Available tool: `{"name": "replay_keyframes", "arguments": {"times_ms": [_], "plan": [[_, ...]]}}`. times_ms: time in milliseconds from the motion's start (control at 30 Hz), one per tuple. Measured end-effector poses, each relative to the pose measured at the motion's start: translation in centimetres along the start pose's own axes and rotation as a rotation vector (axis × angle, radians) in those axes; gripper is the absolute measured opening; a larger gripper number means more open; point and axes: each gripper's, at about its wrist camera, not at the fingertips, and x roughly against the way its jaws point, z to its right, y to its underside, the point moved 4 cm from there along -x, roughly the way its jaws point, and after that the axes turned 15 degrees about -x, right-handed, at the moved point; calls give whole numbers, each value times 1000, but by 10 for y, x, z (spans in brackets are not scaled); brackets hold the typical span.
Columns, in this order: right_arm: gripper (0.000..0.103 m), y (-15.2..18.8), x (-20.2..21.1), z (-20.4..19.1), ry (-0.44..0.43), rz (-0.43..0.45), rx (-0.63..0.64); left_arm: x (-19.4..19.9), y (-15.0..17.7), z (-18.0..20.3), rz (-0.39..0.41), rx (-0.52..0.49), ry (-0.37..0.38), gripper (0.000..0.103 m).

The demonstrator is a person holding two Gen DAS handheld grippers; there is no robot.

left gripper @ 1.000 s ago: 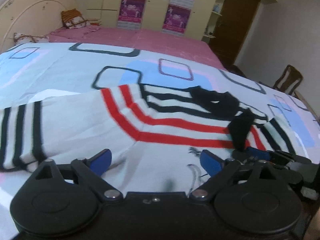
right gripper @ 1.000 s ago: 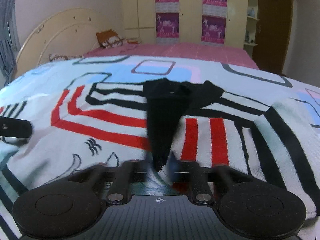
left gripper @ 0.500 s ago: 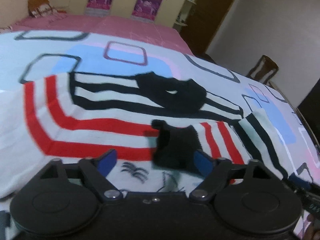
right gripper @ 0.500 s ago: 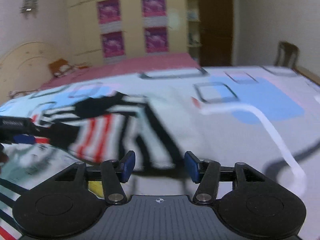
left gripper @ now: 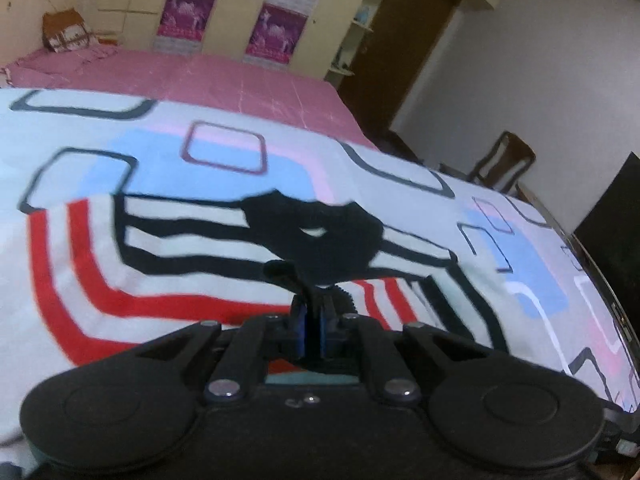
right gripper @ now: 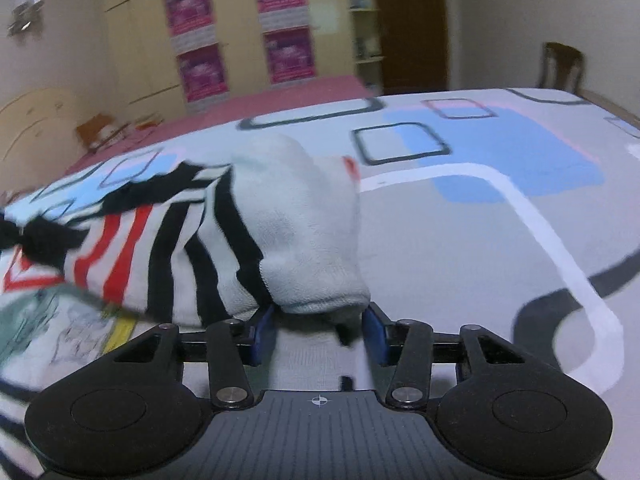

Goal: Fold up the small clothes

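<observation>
Striped sweater (left gripper: 168,264): soft, light knit; left claw (left gripper: 312,322) pinches black collar strip; right claw (right gripper: 320,332) closing around sleeve cuff (right gripper: 316,280)

White sweater (left gripper: 168,264) with red and black stripes, black collar (left gripper: 320,236).

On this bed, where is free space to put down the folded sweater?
The patterned sheet lies bare to the right of the striped sweater, up to the bed's right edge. Another bare band runs between the sweater's black collar and the pink cover. The near left is crowded: the sweater spreads there, with both tools at it.
</observation>
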Motion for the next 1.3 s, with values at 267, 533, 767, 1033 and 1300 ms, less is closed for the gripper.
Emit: {"name": "replay_keyframes", "arguments": {"times_ms": [267,533,767,1033,1300], "plan": [[29,1,-3,5,26,12,12,-4,11,-22,-48,23,-26,6],[18,-9,26,11,-40,73,-10,-14,20,-27,-87,-10,-49,6],[18,-15,0,-1,-19,2,16,-15,29,-28,-92,0,-59,7],[18,-33,9,-5,-55,45,-15,4,14,-18,-22,-73,-160,41],[18,-38,-54,-78,-206,-85,58,-54,-6,60,-56,-209,8,57]]}}
